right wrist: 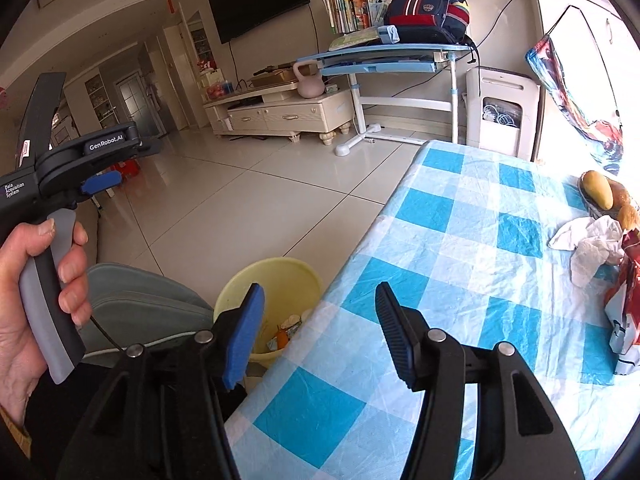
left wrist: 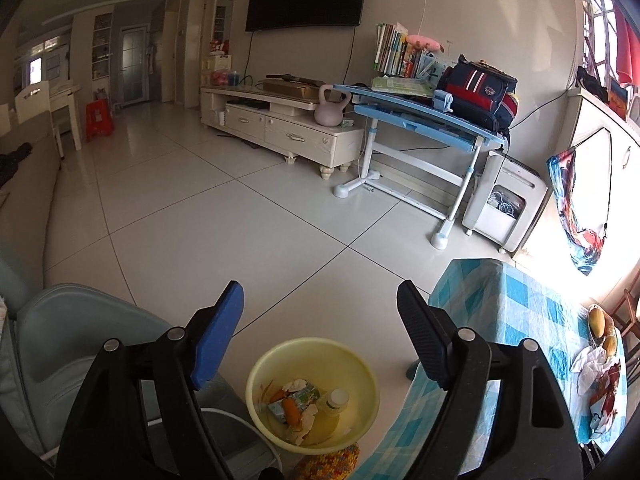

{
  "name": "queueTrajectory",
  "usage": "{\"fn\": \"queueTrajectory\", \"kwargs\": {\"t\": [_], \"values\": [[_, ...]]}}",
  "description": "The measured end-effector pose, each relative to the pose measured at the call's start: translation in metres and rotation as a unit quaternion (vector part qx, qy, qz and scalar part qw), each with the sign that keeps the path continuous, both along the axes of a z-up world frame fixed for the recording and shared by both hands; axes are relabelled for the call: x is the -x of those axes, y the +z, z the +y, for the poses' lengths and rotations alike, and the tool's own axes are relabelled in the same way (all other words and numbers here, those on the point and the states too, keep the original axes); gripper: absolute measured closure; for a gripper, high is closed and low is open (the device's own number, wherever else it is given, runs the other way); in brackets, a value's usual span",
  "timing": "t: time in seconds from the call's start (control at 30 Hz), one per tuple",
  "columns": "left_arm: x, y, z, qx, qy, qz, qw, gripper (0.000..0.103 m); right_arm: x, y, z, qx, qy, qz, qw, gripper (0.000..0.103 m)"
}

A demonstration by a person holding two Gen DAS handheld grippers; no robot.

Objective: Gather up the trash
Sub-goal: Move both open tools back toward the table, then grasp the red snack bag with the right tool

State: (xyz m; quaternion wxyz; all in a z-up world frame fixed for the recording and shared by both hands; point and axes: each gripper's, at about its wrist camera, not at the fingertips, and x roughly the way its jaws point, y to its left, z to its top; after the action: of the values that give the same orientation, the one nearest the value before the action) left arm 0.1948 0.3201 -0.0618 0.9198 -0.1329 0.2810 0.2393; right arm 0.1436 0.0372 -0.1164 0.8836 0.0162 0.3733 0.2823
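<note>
Both claws released, nothing held: the left gripper (left wrist: 320, 320) hangs jaws apart over the yellow basin (left wrist: 360, 364) on the floor, and the right gripper (right wrist: 320, 320) sits jaws apart over the near edge of the table (right wrist: 452, 216), straddling the line between cloth and basin. Basin already holds scraps: a small carton, orange peel or carrot bits, a little jar, crumpled paper. Trash left to collect lies at the table's far right end: a crumpled white tissue (right wrist: 588, 244) touching a red-and-white wrapper (right wrist: 624, 304), both just beside a dish of fruit (right wrist: 600, 194), which is probably not trash. Judgement: the tissue is light, soft and will compress; pinch a raised fold near its middle, since a shallow nip may tear off or slip. The wrapper looks thin, crinkly and likely slick; take it by a standing edge or bunched crease, and expect it to spring open or drag the tissue along. Table is covered in a blue-and-white checked plastic cloth, wrinkled, likely to snag or lift if a finger scrapes it. Beyond the table: pale glossy tile floor, a blue desk (right wrist: 384, 56) with a schoolbag, a low cream cabinet, a wall television. A grey-green cushioned seat touches the basin on the side away from the table.
</note>
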Motion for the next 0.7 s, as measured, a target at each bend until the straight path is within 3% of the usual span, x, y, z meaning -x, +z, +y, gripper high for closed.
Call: {"fn": "queueTrajectory", "kwargs": {"t": [0.27, 0.47, 0.57, 0.7], "values": [[0.002, 0.006, -0.015, -0.026, -0.018, -0.001, 0.9995, 0.023, 0.009, 0.003, -0.064, 0.042, -0.064, -0.025, 0.997, 0.037], [0.001, 0.01, -0.026, -0.033, -0.037, -0.004, 0.9988, 0.022, -0.007, 0.015, -0.132, 0.079, -0.161, -0.052, 0.982, 0.032], [-0.003, 0.009, -0.042, -0.038, -0.073, 0.004, 0.9966, 0.02, -0.021, 0.015, -0.164, 0.092, -0.211, -0.052, 0.972, 0.029], [-0.007, 0.008, -0.073, -0.065, -0.135, 0.017, 0.9887, 0.02, -0.044, 0.0, -0.188, 0.11, -0.242, -0.021, 0.964, 0.029]]}}
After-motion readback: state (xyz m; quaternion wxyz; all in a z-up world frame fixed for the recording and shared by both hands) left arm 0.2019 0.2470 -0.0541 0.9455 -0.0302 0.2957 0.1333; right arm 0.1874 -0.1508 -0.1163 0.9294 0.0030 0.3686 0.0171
